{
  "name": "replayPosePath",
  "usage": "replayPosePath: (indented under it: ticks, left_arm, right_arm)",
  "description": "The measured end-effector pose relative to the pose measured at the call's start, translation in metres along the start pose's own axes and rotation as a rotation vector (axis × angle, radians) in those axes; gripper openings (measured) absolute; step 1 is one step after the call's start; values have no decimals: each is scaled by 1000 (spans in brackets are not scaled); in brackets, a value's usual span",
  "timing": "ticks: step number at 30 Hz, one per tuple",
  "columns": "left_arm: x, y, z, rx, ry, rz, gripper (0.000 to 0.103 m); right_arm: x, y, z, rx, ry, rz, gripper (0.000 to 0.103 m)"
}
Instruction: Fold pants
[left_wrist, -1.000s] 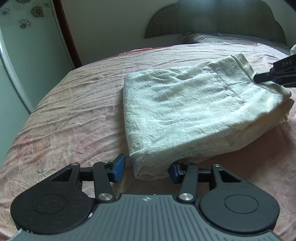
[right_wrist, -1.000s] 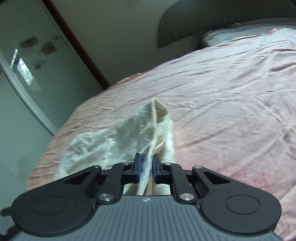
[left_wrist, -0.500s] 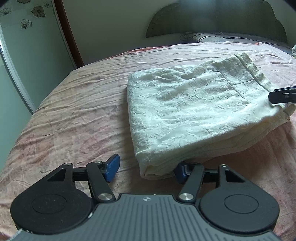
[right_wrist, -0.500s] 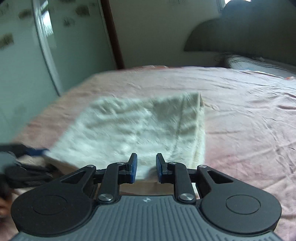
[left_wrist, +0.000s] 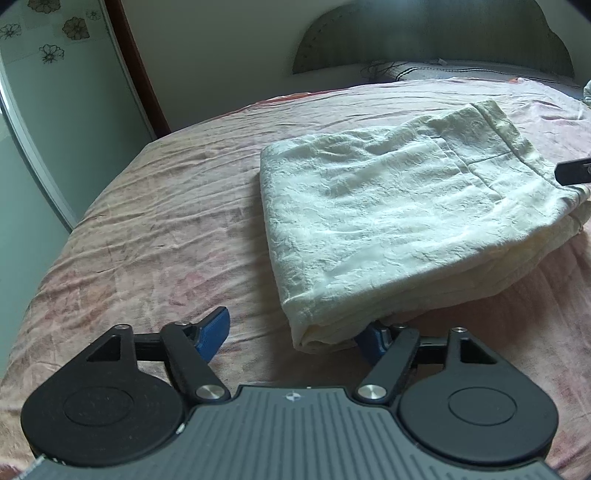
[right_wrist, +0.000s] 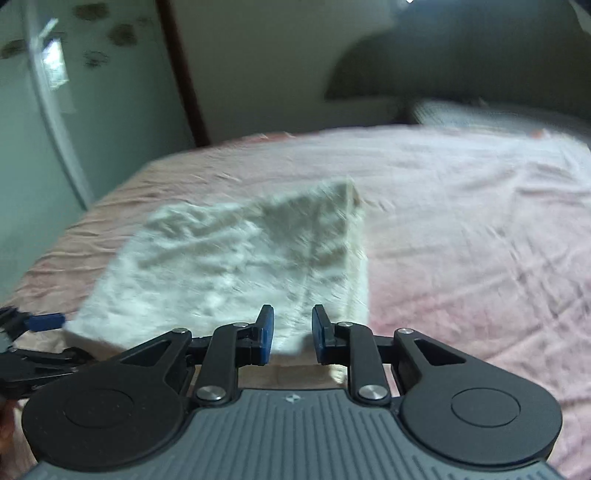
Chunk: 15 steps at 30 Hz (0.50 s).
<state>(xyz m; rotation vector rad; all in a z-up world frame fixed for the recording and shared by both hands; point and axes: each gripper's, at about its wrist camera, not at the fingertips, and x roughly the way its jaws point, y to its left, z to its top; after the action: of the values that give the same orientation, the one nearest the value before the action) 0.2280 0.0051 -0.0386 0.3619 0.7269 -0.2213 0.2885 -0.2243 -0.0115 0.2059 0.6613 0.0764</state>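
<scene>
The right gripper (right_wrist: 291, 334) has let go and backed off, narrowly parted on nothing, while the left gripper (left_wrist: 291, 338) is opening around the near corner of the folded cream textured pants (left_wrist: 388, 218) (lying lengthwise away-right), so left is nearer.
</scene>
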Motion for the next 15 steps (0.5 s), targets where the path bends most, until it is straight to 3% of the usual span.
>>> replayPosePath:
  ticks: [4, 6, 9, 10, 11, 13, 15]
  left_arm:
    - [0, 5, 1, -16, 16, 9, 82]
    - [-6, 7, -1, -19, 22, 9, 82]
    - [-17, 9, -9, -1, 34, 50, 80]
    - [-23, 11, -12, -1, 27, 63, 80]
    - [-28, 14, -16, -6, 25, 72, 80]
    - [-38, 19, -21, -34, 40, 66, 80]
    - [-52, 24, -27, -63, 48, 44, 81]
  right_arm:
    - [14, -5, -2, 11, 55, -73, 21]
    - [-4, -10, -1, 90, 30, -38, 22]
    - [-39, 4, -4, 71, 5, 28, 25]
    - [-50, 10, -10, 58, 6, 49, 37]
    - [-59, 15, -16, 49, 10, 65, 57]
    - [-76, 25, -32, 27, 8, 74, 78]
    - [-89, 38, -47, -29, 26, 66, 78]
